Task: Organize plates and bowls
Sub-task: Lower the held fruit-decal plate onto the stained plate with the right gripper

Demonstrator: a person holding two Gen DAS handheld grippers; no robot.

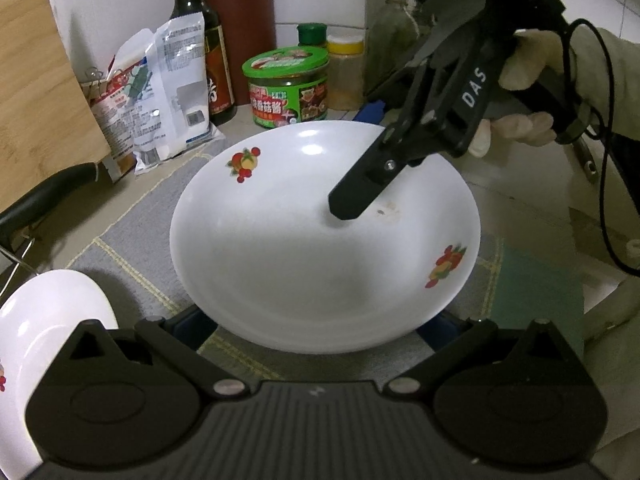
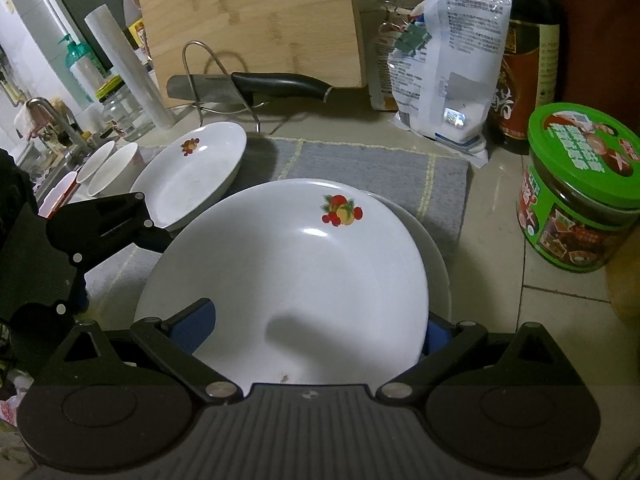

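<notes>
A white plate with fruit prints (image 1: 280, 248) lies on a second white plate on the grey mat (image 1: 132, 240); it also shows in the right wrist view (image 2: 288, 276), with the lower plate's rim (image 2: 438, 264) peeking out at right. My left gripper (image 1: 320, 332) is wide open, its blue pads on either side of the plates' near edge. My right gripper (image 2: 316, 332) straddles the top plate's far rim, one finger (image 1: 360, 188) over the inside, one below. Its jaws look open. Another fruit-print plate (image 2: 192, 176) lies at left, also in the left wrist view (image 1: 44, 320).
A green-lidded jar (image 1: 288, 88), soy sauce bottle (image 1: 204, 52), packets (image 1: 160, 92), wooden cutting board (image 2: 252, 20), knife (image 2: 276, 84) on a wire rack (image 2: 208, 76), two white bowls (image 2: 108, 168) and bottles near the sink crowd the counter.
</notes>
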